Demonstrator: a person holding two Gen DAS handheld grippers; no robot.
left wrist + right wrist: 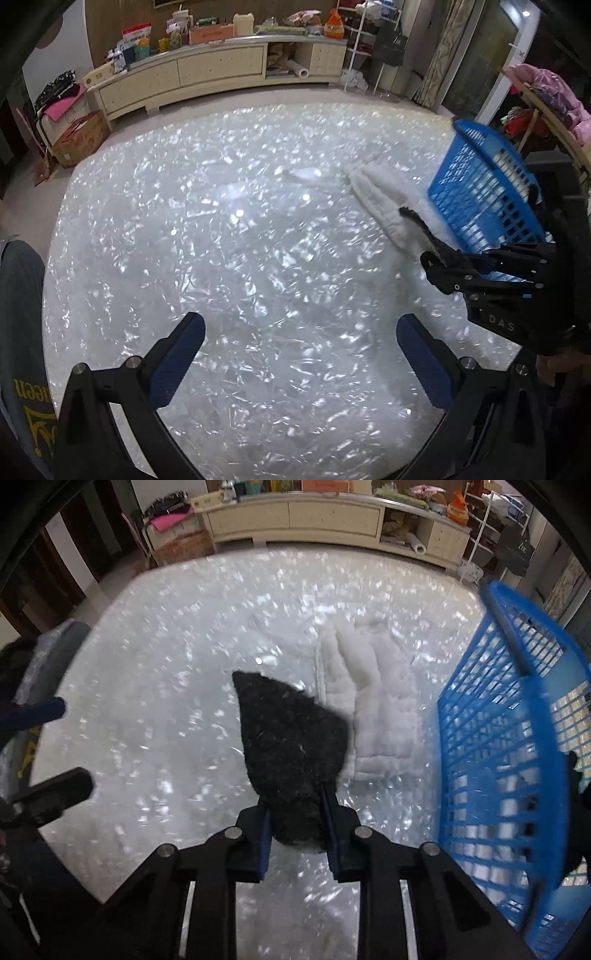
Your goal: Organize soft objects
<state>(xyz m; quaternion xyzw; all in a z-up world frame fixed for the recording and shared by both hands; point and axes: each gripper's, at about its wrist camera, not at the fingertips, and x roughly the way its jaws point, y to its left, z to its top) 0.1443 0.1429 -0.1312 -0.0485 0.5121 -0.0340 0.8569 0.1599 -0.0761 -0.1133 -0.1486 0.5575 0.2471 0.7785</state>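
Tabletop [229, 266]: big, round-edged, glossy pearly-white chip pattern, fills most of both views; mostly bare in front of the L claw.

TV cabinet [207, 74] along far wall, cream, long, w/ drawers + open cubby; top crowded w/ boxes, bags, misc clutter, contents too small to tell. Cardboard box [79, 138] on floor at its left end.

Blue basket [506, 746]: plastic lattice, stands on tabletop at right side, tilted/blurred in both views. Through the mesh only pale streaks show; can't tell what, if anything, is inside. Dark shape near its lower wall in R wrist view, unclear.

White cloth [373, 709]: fluffy, quilted-looking, folded, lies flat on tabletop just beside basket's left wall, looks touching it in L wrist view. Not in basket.

Black cloth [291, 746]: fuzzy dark piece, pinched at its near end by R claw [297, 834]; its free end fans out fwd, overlapping the white cloth's left edge in R wrist view. Off the basket, over tabletop left of it.

R claw: closed on black cloth, blue pads pressing both sides, pointing steeply down.

L claw [301, 354]: jaws wide apart, nothing between them, over bare tabletop, well apart from both cloths.

Person's dark sleeve w/ yellow print at left edge of L wrist view.
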